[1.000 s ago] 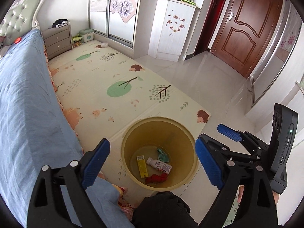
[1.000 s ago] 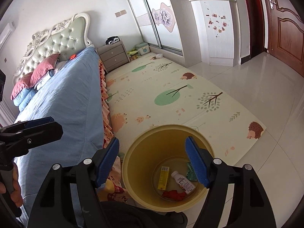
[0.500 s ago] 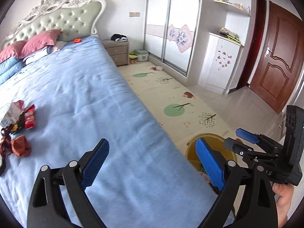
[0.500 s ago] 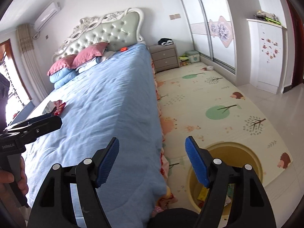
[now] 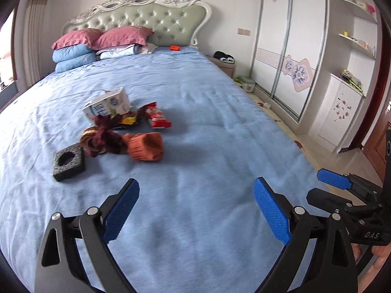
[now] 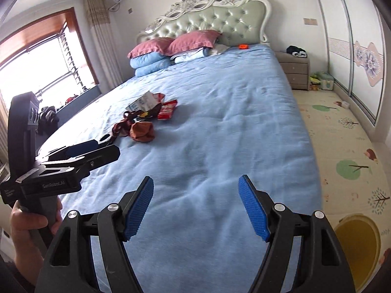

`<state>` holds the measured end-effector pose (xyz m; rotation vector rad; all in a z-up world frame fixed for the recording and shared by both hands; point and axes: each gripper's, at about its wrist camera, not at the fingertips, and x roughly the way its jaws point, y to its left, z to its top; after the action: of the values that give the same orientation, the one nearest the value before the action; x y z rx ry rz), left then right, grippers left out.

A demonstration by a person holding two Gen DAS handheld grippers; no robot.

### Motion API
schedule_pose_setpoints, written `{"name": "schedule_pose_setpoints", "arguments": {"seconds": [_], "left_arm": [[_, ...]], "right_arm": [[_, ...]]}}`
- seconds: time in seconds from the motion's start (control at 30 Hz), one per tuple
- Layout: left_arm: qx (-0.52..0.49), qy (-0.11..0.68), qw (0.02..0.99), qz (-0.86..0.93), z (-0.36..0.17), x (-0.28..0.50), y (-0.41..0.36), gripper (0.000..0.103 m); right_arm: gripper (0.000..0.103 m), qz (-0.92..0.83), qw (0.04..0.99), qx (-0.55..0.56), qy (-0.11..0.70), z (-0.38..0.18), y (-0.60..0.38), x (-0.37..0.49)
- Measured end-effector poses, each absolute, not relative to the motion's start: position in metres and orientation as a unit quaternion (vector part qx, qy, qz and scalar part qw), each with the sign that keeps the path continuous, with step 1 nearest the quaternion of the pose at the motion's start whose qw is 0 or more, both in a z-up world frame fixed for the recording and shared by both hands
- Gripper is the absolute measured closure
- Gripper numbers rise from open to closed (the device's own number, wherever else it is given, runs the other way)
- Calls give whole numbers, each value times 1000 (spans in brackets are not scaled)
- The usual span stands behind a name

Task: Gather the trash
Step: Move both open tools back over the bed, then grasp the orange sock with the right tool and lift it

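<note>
Both tools are held up over the blue bed [image 5: 220,102], near its foot edge. The left gripper [image 5: 195,210] has its jaws wide apart and holds nothing. The right gripper [image 6: 195,205] is wide open too, and it is empty as well. They probably stay open so they are ready to grab the next piece.

The trash sits in a little pile near the middle of the bed, toward the window side. There is a white carton [image 5: 107,105], a red wrapper [image 5: 157,116], an orange glove [image 5: 146,146], a dark red tangle [image 5: 105,139] and a black foam block [image 5: 69,162] with a hole in it. The pieces touch or lie just beside each other. All of them are well apart from both grippers.

The yellow bin [image 6: 356,244] stands on the floor mat [image 6: 342,131] beside the bed, close to the foot corner. It is likely put there so each piece has a short trip.

The pile is not picked up yet. The orange glove and the foam block are nearest.
</note>
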<state>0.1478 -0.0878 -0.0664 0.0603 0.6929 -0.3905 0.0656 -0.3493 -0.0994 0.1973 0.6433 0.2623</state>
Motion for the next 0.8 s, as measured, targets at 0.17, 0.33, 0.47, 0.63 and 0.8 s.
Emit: {"name": "schedule_pose_setpoints", "arguments": {"seconds": [0.17, 0.33, 0.47, 0.63, 0.8], "left_arm": [[7, 334, 932, -138, -67, 166, -34, 9], [-17, 338, 936, -99, -74, 181, 13, 8], [-29, 350, 933, -82, -84, 198, 34, 8], [-59, 358, 929, -72, -98, 221, 54, 8], [-74, 379, 920, -59, -114, 249, 65, 8]], "right_arm": [[34, 164, 929, 87, 320, -95, -309, 92], [35, 192, 923, 69, 327, -95, -272, 121], [36, 206, 916, 52, 340, -97, -246, 145], [36, 217, 911, 24, 351, -98, -219, 175], [36, 222, 905, 4, 364, -104, -202, 205]]}}
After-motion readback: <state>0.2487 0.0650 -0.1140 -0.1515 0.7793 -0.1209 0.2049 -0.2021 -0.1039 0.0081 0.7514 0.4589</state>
